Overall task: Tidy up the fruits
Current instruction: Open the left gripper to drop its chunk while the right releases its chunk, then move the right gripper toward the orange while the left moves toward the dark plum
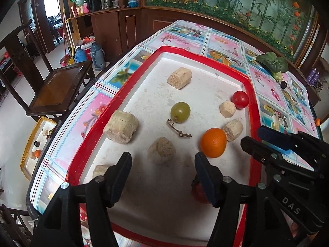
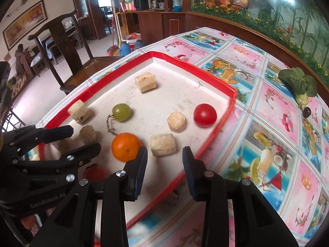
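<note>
Left wrist view only: yellow-edged tray on the floor, holding small fruits. Right wrist view only: a seated person far left. Red-rimmed tray on the counter holds orange, green grape, cherry tomato and beige chunks. Left claw released, empty, angled down over the tray. Right claw slightly parted, empty, above the tray's near rim.

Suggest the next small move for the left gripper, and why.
Probably ease the left gripper forward and to the right, toward the orange. Its jaws stand open with nothing between them, and the orange lies just ahead of its right finger in the red-rimmed tray, a round fruit clear of the green grape.
</note>
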Motion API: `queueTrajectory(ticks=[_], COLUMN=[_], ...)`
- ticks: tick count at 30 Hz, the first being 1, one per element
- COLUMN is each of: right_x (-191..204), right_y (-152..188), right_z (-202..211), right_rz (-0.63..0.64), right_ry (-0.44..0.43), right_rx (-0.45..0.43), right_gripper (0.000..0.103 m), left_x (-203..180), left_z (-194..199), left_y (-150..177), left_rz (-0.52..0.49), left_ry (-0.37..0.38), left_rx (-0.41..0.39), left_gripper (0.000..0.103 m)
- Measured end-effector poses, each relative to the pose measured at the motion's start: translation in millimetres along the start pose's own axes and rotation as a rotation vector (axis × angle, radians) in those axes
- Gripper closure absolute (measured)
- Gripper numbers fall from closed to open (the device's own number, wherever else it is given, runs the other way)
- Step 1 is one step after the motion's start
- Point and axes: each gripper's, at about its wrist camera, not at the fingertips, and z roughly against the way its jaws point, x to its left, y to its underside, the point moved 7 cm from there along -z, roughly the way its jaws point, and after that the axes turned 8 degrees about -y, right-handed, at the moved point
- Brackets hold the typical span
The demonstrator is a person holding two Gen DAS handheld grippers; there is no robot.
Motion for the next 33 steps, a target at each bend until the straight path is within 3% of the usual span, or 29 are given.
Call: queueTrajectory(ticks=[9, 16, 21, 28, 33], right_x=[-15, -76, -162, -332, -451], right_y=[29, 64, 85, 114, 135], right_z=[38, 68, 106, 185, 223], right_rz=[-0.033, -0.158, -0.286, -0.458, -0.570], right_ry=[-0.017, 0.024, 0.117, 0.326, 0.460], right_rx=[-0.022, -0.032, -0.080, -0.170, -0.211], right_gripper=[0.069, 0.068, 0.068, 0.068, 0.056], left_x=[-31, -100, -160, -237, -275], left_z=[29, 45, 42, 23, 5], left_y=[1, 3, 2, -12, -39], left_rz=[-0.037, -0.152, -0.233, -0.332, -0.330], left_ry=[-0.002, 0.046, 0.085, 0.096, 0.096], left_rx=[-0.050, -0.074, -0.038, -0.002, 0.011], left_gripper=[0.033, 0.025, 0.025, 0.024, 0.024])
